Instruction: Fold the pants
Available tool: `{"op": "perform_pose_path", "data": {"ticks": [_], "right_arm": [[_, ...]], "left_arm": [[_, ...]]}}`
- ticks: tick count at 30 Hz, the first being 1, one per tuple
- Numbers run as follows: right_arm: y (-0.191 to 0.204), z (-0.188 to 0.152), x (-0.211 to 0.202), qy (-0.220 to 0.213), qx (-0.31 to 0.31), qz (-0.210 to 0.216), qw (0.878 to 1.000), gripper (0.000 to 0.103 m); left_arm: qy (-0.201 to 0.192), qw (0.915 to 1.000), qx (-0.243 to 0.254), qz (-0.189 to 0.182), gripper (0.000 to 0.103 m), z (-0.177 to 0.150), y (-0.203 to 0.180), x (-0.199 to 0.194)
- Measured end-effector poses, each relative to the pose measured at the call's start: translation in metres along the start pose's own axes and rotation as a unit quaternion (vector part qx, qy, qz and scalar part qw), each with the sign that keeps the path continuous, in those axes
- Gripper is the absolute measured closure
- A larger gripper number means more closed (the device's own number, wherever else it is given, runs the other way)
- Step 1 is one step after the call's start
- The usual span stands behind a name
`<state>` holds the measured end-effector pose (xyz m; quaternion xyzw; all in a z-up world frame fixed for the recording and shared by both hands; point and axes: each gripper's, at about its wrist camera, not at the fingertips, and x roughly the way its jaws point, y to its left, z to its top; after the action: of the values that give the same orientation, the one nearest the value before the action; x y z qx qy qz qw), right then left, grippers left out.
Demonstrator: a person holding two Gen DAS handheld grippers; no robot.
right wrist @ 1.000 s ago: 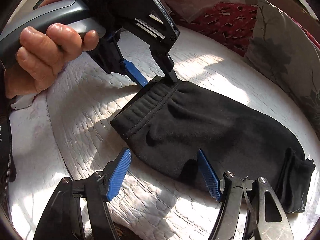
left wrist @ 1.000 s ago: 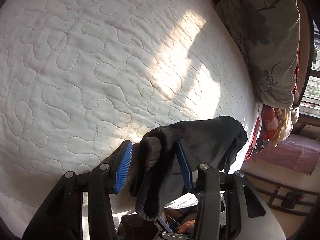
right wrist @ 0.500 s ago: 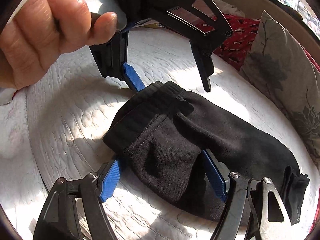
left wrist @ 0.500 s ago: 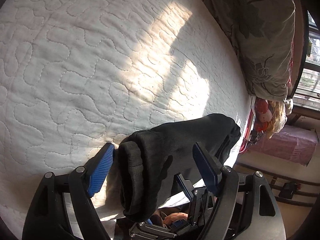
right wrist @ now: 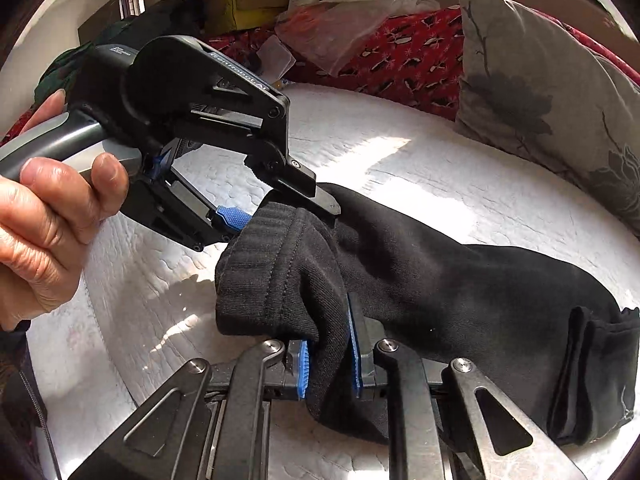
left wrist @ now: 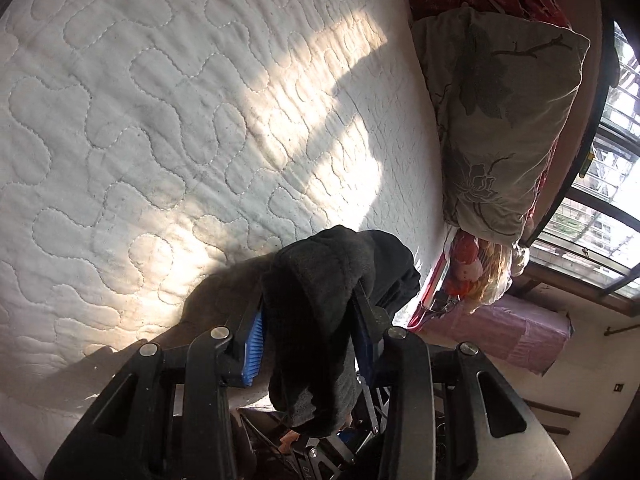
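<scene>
On the white quilted mattress (right wrist: 420,168), I have the black knit pants (right wrist: 460,280) lying folded, ribbed waistband lifted. My left gripper (left wrist: 310,330) is closing its blue ridged pads on the waistband's far corner; my right gripper (right wrist: 329,364) is closing, pinching the near corner.

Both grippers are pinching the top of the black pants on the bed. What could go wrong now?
1. The right gripper pinches only a thin bunch of the black pants, its jaws closing, so the cloth may slip out when lifted.
2. The left gripper grabs a thick rolled waistband, jaws also closing; layers could come apart.
3. The leg ends lie crumpled on the quilt, so the fold may turn out crooked.
</scene>
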<state>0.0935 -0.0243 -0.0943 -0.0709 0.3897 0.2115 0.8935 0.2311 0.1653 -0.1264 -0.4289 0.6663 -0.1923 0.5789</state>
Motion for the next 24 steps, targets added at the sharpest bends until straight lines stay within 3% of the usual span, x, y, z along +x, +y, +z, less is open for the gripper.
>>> {"op": "perform_pose_path", "data": {"ticks": [6,12,19,24], "right_arm": [[-0.008,0.000,-0.025,-0.017,0.020,0.011,1.000,0.088],[-0.041,-0.003,-0.065,-0.048,0.062,0.011,0.997,0.088],[-0.116,-0.028,-0.110,-0.073,0.154,0.017,0.985,0.088],[-0.186,-0.057,-0.123,-0.073,0.248,0.029,0.965,0.088]], "left_arm": [[-0.015,0.9997,0.016,0.010,0.068,-0.017,-0.031,0.001],[-0.020,0.9983,0.053,0.016,0.068,-0.040,-0.083,0.017],[0.005,0.9950,0.093,0.034,0.068,-0.064,-0.155,0.085],[0.034,0.9912,0.102,0.077,0.068,-0.073,-0.191,0.157]]}}
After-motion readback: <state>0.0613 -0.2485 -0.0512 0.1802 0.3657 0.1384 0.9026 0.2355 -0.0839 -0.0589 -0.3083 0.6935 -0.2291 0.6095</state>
